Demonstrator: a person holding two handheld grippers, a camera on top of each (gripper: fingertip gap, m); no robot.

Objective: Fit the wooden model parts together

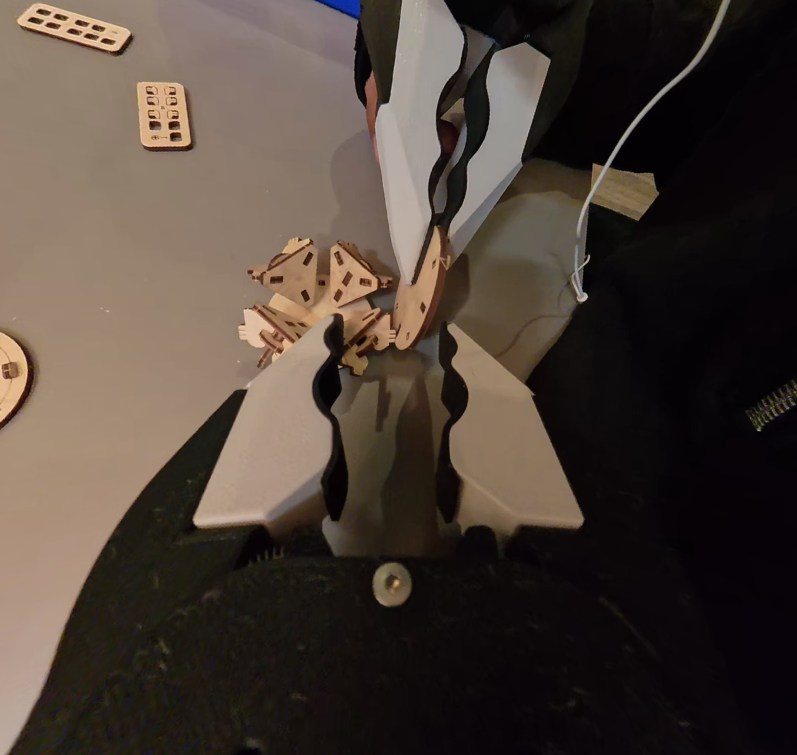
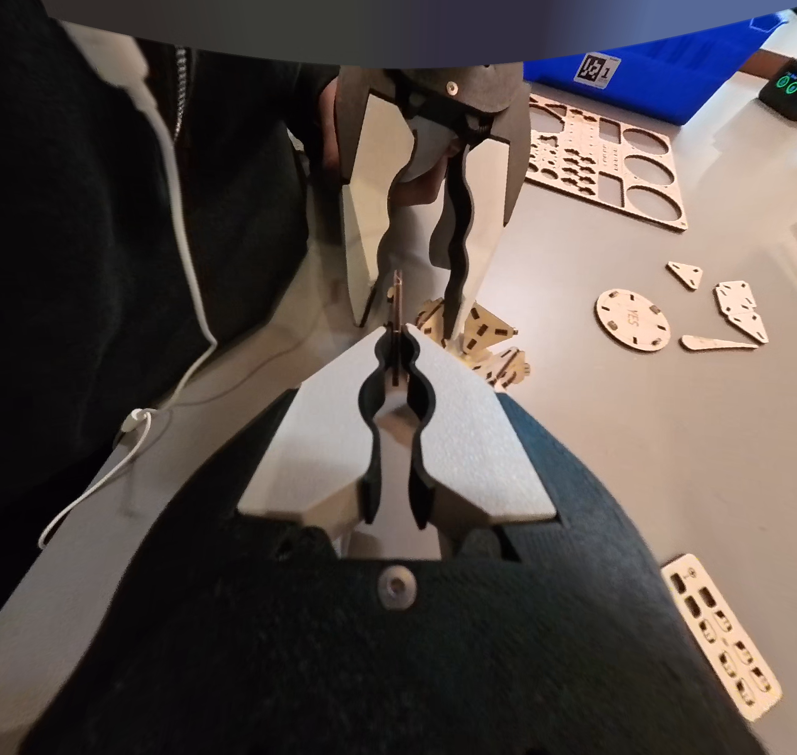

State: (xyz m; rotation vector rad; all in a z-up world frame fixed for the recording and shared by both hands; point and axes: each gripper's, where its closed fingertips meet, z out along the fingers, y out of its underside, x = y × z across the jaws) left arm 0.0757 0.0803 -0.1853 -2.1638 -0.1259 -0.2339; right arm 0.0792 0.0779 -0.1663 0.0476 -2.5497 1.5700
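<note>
two close, facing views, shared table (image 1: 129, 217)

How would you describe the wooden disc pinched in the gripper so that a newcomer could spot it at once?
On the grey table, find the assembled wooden cluster. At its right edge, the right gripper pinches a slotted round wooden disc upright on edge, unlike the disc lying flat.

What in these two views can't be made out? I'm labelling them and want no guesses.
- Near part of the wooden puzzle assembly: left wrist view, hidden behind the left hand-held gripper.
- Round wooden disc: upper part covered by the right hand-held gripper; edge-on in the right wrist view.
- Second wooden disc: cut off by the left edge.
</note>
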